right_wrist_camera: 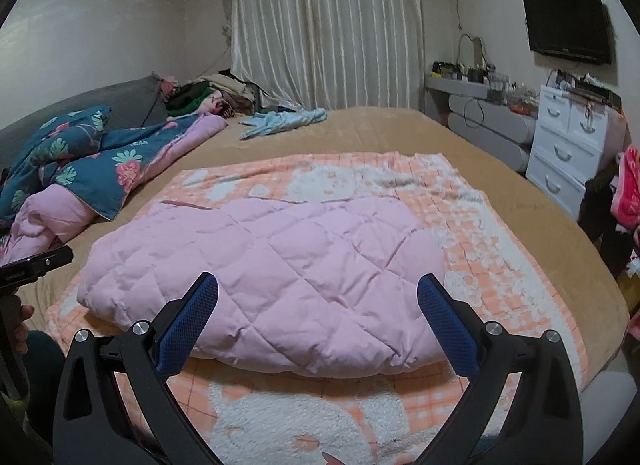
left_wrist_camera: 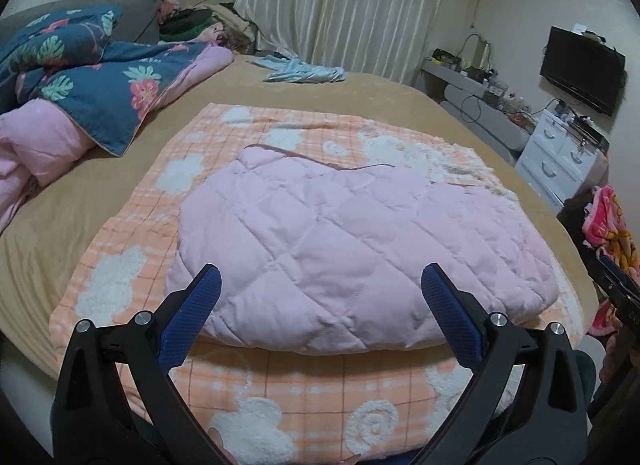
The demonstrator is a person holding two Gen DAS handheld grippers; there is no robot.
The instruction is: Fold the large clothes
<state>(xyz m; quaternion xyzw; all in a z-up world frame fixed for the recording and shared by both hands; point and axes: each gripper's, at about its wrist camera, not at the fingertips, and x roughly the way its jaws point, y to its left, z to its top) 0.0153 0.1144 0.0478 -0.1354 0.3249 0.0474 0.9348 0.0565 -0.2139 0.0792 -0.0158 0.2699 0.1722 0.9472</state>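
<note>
My left black two-finger gripper with blue textured pads [left_wrist_camera: 320, 277] hangs level, jaws spread wide, gripping nothing. My right black gripper with matching blue pads [right_wrist_camera: 318, 285] sits likewise, wide apart and empty.

Both views are dim and evenly lit by soft indoor light, with a warm cast and faint shadows. Fisheye bending curves the bed [left_wrist_camera: 60, 233] edges and the curtain [right_wrist_camera: 324, 25], black vignette fills the corners, and fine detail looks slightly soft and noisy.

Wall-mounted TV [right_wrist_camera: 567, 24] far right of tongs, white drawer chest [right_wrist_camera: 572, 141] below it, curtains [right_wrist_camera: 326, 25] straight ahead.
</note>
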